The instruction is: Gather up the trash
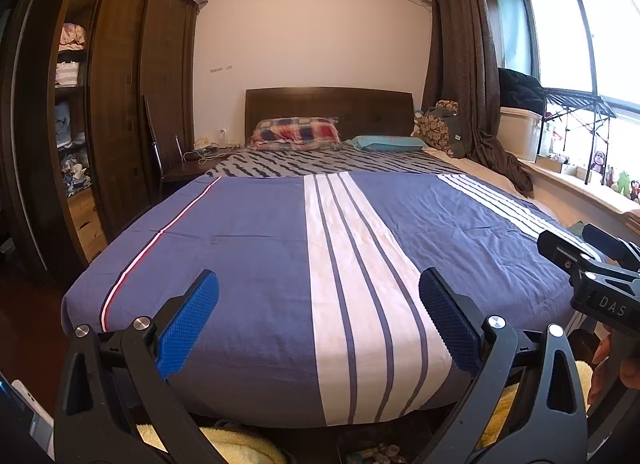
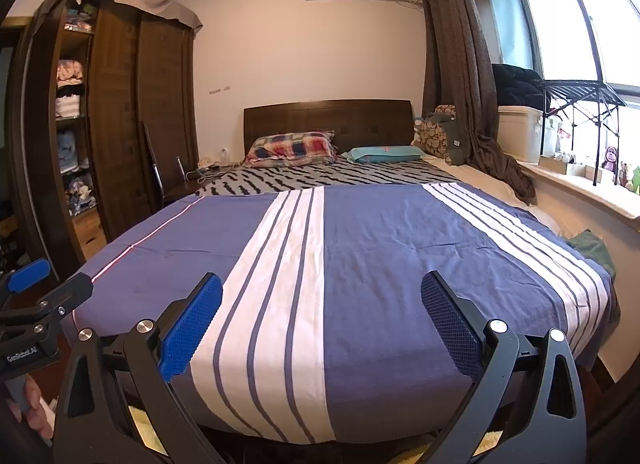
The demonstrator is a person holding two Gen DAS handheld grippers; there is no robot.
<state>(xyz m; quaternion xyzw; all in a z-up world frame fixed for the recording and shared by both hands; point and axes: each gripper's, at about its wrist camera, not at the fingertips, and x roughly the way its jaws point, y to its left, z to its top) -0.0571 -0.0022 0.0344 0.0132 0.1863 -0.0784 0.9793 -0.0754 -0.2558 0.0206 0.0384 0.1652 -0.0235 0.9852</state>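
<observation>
While no trash shows on the bed (image 1: pixel 256 248), its long axis runs straight away from me toward the wooden headboard (image 1: pixel 328 104). The blue cover with white stripes lies smooth and flat. My left gripper (image 1: pixel 319 318) and right gripper (image 2: pixel 322 320) hover level at the foot, textured blue pads spread wide, holding nothing.
</observation>
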